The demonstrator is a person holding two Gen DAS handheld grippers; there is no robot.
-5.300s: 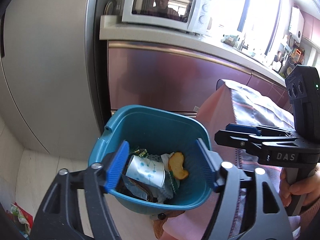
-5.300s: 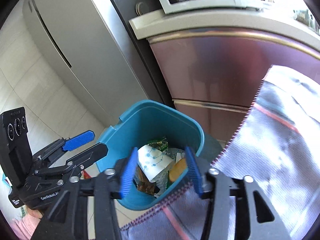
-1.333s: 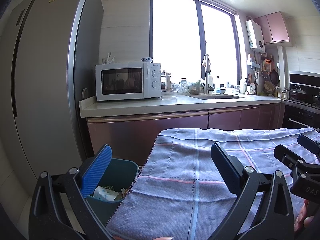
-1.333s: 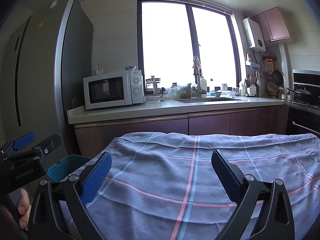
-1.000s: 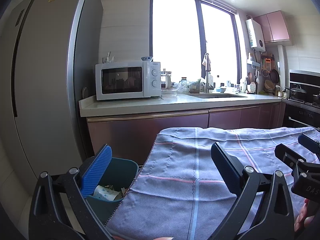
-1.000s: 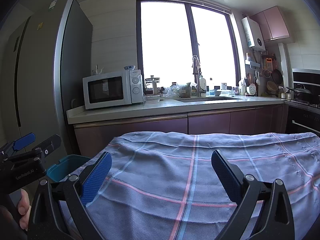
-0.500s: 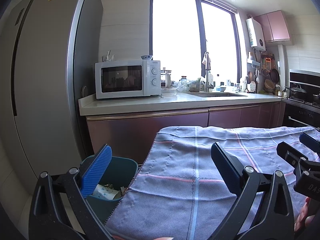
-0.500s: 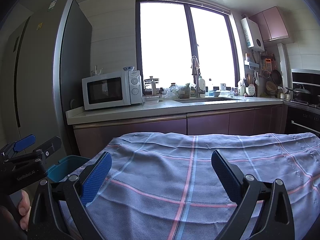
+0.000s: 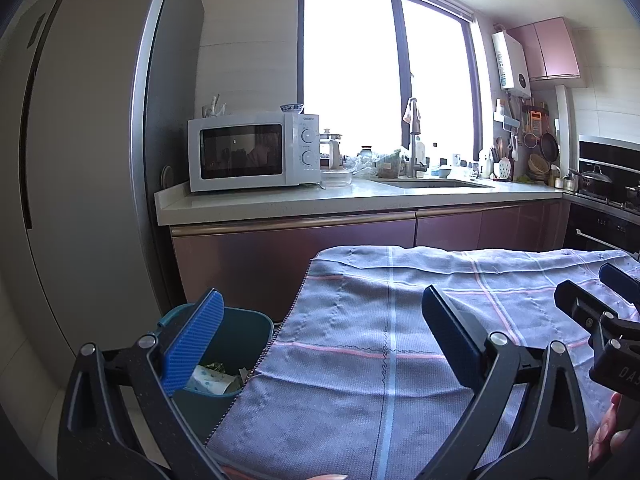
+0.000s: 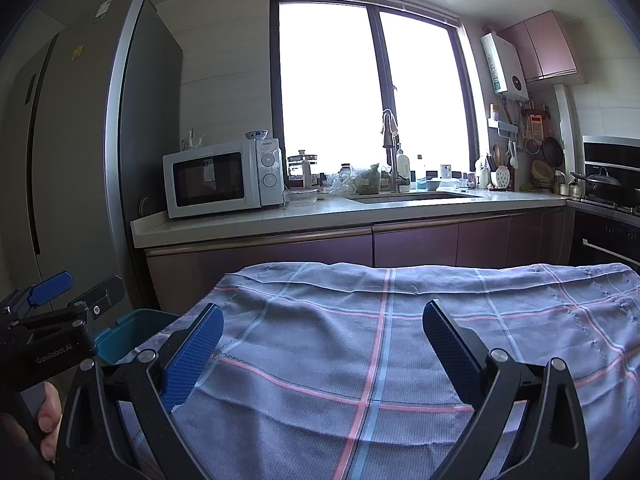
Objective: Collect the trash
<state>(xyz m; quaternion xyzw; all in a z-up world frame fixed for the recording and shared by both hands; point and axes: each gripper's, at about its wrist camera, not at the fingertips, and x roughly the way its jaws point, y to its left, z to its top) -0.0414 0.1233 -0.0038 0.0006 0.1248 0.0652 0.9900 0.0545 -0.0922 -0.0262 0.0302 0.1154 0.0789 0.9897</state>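
A teal trash bin (image 9: pixel 236 332) stands on the floor at the table's left edge, with a white dotted paper cup (image 9: pixel 212 382) and wrappers inside. It also shows in the right wrist view (image 10: pixel 128 336). My left gripper (image 9: pixel 320 340) is open and empty above the table's left part, its left finger over the bin. My right gripper (image 10: pixel 320 344) is open and empty over the checked tablecloth (image 10: pixel 400 340). Each gripper shows at the edge of the other's view.
A grey fridge (image 9: pixel 80 160) stands at the left. A counter (image 9: pixel 320 200) runs behind the table with a white microwave (image 9: pixel 252 158), a sink and tap, and bottles. An oven and stove (image 9: pixel 604 216) are at the right.
Since 5.3 s ago both grippers lifted from over the bin and opened wider, now level above the table. In the last second they barely moved.
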